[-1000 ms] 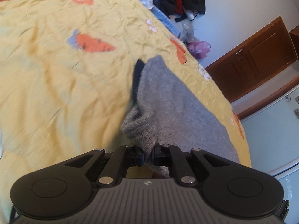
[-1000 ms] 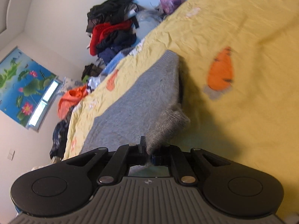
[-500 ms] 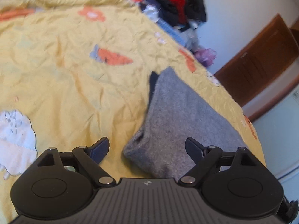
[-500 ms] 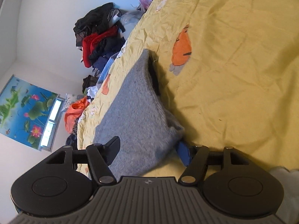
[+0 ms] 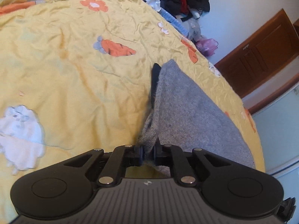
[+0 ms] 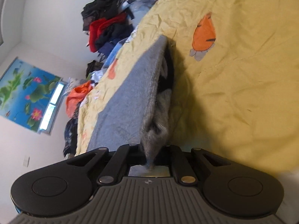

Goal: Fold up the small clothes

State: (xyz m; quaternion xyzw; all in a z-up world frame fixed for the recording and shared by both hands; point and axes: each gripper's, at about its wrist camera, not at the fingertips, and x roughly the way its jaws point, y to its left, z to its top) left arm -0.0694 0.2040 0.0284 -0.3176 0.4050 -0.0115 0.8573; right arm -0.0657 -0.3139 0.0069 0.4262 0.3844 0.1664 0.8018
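- A yellow quilt (image 5: 78, 85) printed with carrots is covering the bed; a clothes heap (image 6: 106, 26) is sitting beyond its far edge.
- The grey knit garment (image 5: 188, 115) is lying on the quilt, right of the carrot print (image 5: 114, 47).
- Half a second ago both tools were gaping; now the left gripper (image 5: 147, 154) and right gripper (image 6: 150, 155) are pinching the garment's near edge again, probably regripping for the next fold.
- The dark inner layer is staying mostly hidden; the near hem is cut off.

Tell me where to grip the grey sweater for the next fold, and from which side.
Grip the grey sweater at its two near corners, coming in low from the near edge. The thick folded edge bunches there, giving the pads bulk. The left gripper and right gripper are shut on those corners.
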